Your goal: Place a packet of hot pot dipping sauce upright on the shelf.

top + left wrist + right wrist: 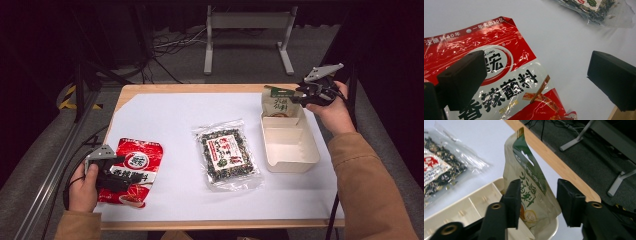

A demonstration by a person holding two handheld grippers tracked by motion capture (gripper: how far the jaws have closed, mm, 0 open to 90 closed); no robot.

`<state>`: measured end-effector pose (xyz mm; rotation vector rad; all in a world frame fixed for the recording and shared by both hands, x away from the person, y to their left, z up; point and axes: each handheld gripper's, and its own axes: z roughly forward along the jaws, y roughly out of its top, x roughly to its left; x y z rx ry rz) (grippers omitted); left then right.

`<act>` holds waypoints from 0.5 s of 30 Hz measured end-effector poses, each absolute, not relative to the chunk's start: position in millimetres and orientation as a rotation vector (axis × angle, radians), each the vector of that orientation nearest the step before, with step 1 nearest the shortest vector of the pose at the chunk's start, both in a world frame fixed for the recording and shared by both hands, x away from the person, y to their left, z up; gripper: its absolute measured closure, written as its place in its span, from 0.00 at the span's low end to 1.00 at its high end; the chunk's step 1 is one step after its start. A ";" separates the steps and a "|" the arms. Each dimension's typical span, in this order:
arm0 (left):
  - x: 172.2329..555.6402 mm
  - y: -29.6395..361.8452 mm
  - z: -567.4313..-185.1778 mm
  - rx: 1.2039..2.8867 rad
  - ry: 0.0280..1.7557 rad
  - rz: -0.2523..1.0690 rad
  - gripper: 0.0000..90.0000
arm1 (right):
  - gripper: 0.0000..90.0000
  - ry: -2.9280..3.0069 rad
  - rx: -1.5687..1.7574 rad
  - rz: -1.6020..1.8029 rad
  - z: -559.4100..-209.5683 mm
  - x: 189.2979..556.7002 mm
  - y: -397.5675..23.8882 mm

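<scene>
A beige and green pouch [280,104] stands on end in the far end of a cream divided tray [292,155], leaning on its wall. My right gripper [300,97] is at the pouch's right side. In the right gripper view the pouch [526,175] sits between the jaws of the gripper [540,202], which is open, with a gap at the right pad. A red and white sauce pouch [135,170] lies flat at the front left. My left gripper [536,80] hovers open over its right edge, one jaw above the pouch [499,75], the other above the white sheet.
A clear packet of dark dried food [227,152] with a red and white label lies flat mid-table between the pouch and the tray. A white sheet [170,115] covers the wooden table. The table's far edge [554,162] runs close behind the tray. Grey stand legs [245,30] sit on the floor beyond.
</scene>
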<state>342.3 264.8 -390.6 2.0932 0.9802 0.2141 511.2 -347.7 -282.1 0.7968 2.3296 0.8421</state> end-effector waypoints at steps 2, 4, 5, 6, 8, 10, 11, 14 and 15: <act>342.1 264.0 -390.4 2.098 0.977 0.215 0.03 | 0.54 2.290 0.798 0.878 -277.4 506.7 -347.9; 342.4 263.7 -390.7 2.103 0.974 0.217 0.03 | 0.51 2.279 0.808 0.899 -275.4 504.3 -347.7; 342.2 263.2 -391.2 2.100 0.977 0.213 0.03 | 0.51 2.275 0.810 0.899 -274.8 503.0 -347.1; 342.2 263.2 -391.2 2.100 0.977 0.213 0.03 | 0.51 2.275 0.810 0.899 -274.8 503.0 -347.1; 342.4 263.1 -391.2 2.102 0.973 0.212 0.03 | 0.49 2.237 0.805 0.900 -269.5 497.0 -346.6; 342.4 263.0 -390.9 2.100 0.973 0.215 0.03 | 0.47 2.208 0.819 0.926 -266.1 492.8 -346.2; 342.4 263.0 -390.9 2.100 0.973 0.215 0.03 | 0.47 2.208 0.819 0.926 -266.1 492.8 -346.2; 342.2 263.3 -390.9 2.099 0.975 0.214 0.03 | 0.47 2.186 0.823 0.938 -262.1 484.9 -343.2; 342.5 263.6 -391.0 2.101 0.972 0.219 0.03 | 0.47 2.182 0.823 0.957 -260.8 480.9 -341.1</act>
